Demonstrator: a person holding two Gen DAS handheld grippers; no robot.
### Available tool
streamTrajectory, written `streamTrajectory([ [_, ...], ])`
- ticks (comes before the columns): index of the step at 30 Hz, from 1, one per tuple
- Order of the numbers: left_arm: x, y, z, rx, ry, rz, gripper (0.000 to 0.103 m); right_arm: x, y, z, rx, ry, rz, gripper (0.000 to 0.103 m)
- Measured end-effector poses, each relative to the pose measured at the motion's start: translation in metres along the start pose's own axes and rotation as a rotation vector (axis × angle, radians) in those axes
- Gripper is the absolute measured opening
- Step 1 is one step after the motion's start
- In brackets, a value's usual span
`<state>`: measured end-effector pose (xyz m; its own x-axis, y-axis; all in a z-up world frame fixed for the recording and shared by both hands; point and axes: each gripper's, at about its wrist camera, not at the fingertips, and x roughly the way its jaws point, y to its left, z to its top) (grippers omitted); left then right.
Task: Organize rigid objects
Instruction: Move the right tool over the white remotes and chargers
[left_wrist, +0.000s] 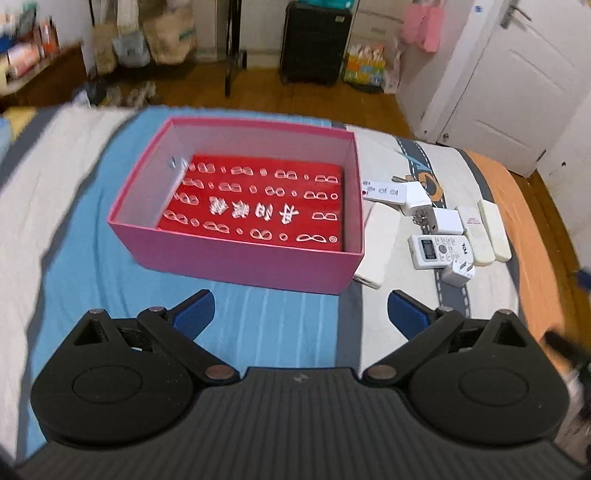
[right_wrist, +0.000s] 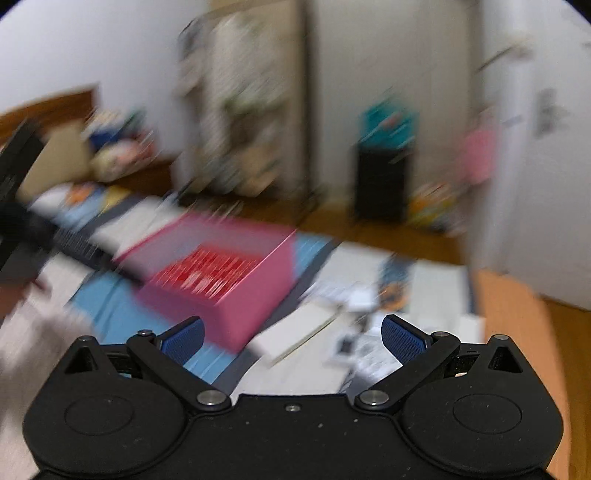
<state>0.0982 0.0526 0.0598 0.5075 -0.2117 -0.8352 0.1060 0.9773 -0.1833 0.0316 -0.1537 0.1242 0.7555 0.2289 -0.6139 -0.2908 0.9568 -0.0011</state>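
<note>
A pink box (left_wrist: 236, 262) with a red patterned floor stands open on the bed, with nothing loose inside it. To its right lies a heap of white items: a long white remote (left_wrist: 376, 243), a remote with a screen (left_wrist: 439, 251), a flat remote (left_wrist: 384, 191), white chargers (left_wrist: 448, 220) and a small plug adapter (left_wrist: 458, 273). My left gripper (left_wrist: 300, 314) hovers open in front of the box, holding nothing. The right wrist view is badly blurred. In it my right gripper (right_wrist: 291, 338) is open and empty, above the pink box (right_wrist: 243, 295) and the white items (right_wrist: 354, 343).
The bedspread (left_wrist: 258, 321) has blue, white and orange stripes. Beyond the bed are a wooden floor, a black suitcase (left_wrist: 314, 44), hanging bags (left_wrist: 162, 37) and a white door (left_wrist: 517, 81). A dark gripper part (right_wrist: 22, 206) shows at the right wrist view's left edge.
</note>
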Motion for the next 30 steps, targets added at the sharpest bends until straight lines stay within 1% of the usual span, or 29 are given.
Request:
streamTrajectory([
  [2,0.012,0.007,0.012,-0.053,0.063,-0.045,0.1,0.017,-0.001,0.009,-0.061,0.039,0.005,0.103],
  [3,0.018,0.011,0.018,-0.086,0.088,-0.049,0.1,0.027,-0.003,0.014,-0.084,0.064,-0.002,0.103],
  [4,0.024,0.015,0.023,-0.117,0.107,-0.045,0.1,0.037,-0.007,0.019,-0.089,0.09,-0.001,0.103],
  [6,0.036,0.02,0.036,-0.166,0.118,-0.018,0.096,0.055,-0.02,0.028,-0.056,0.127,0.008,0.103],
  [7,0.042,0.022,0.042,-0.179,0.117,-0.001,0.093,0.065,-0.026,0.033,-0.032,0.152,0.023,0.102],
  [10,0.053,0.026,0.057,-0.207,0.09,0.02,0.09,0.089,-0.05,0.045,0.042,0.208,0.042,0.102],
  [11,0.054,0.027,0.059,-0.215,0.067,0.032,0.09,0.097,-0.057,0.048,0.067,0.22,0.049,0.101],
  [12,0.054,0.029,0.059,-0.23,0.025,0.058,0.09,0.104,-0.063,0.05,0.096,0.225,0.05,0.101],
  [13,0.055,0.03,0.056,-0.253,-0.012,0.098,0.089,0.11,-0.069,0.05,0.127,0.227,0.046,0.101],
  [14,0.058,0.03,0.053,-0.264,-0.029,0.126,0.09,0.115,-0.069,0.048,0.157,0.225,0.042,0.101],
  [16,0.071,0.034,0.047,-0.275,-0.01,0.12,0.089,0.127,-0.078,0.045,0.208,0.231,0.035,0.101],
  [18,0.083,0.042,0.044,-0.3,0.021,0.102,0.09,0.143,-0.089,0.04,0.276,0.249,0.027,0.101],
  [20,0.093,0.05,0.041,-0.32,0.028,0.114,0.09,0.161,-0.103,0.034,0.367,0.301,0.024,0.101],
  [22,0.099,0.059,0.037,-0.367,0.028,0.136,0.09,0.179,-0.118,0.026,0.455,0.378,0.012,0.101],
  [24,0.102,0.07,0.034,-0.41,0.019,0.133,0.09,0.195,-0.134,0.015,0.559,0.469,-0.036,0.101],
  [25,0.104,0.073,0.034,-0.413,0.016,0.135,0.089,0.201,-0.141,0.009,0.616,0.495,-0.048,0.101],
  [27,0.108,0.075,0.032,-0.398,0.005,0.148,0.083,0.212,-0.155,-0.002,0.723,0.515,-0.042,0.1],
  [29,0.112,0.078,0.032,-0.406,0.008,0.148,0.069,0.221,-0.167,-0.014,0.833,0.529,-0.023,0.097],
  [30,0.115,0.08,0.031,-0.413,0.018,0.135,0.065,0.224,-0.171,-0.02,0.871,0.528,-0.012,0.094],
])
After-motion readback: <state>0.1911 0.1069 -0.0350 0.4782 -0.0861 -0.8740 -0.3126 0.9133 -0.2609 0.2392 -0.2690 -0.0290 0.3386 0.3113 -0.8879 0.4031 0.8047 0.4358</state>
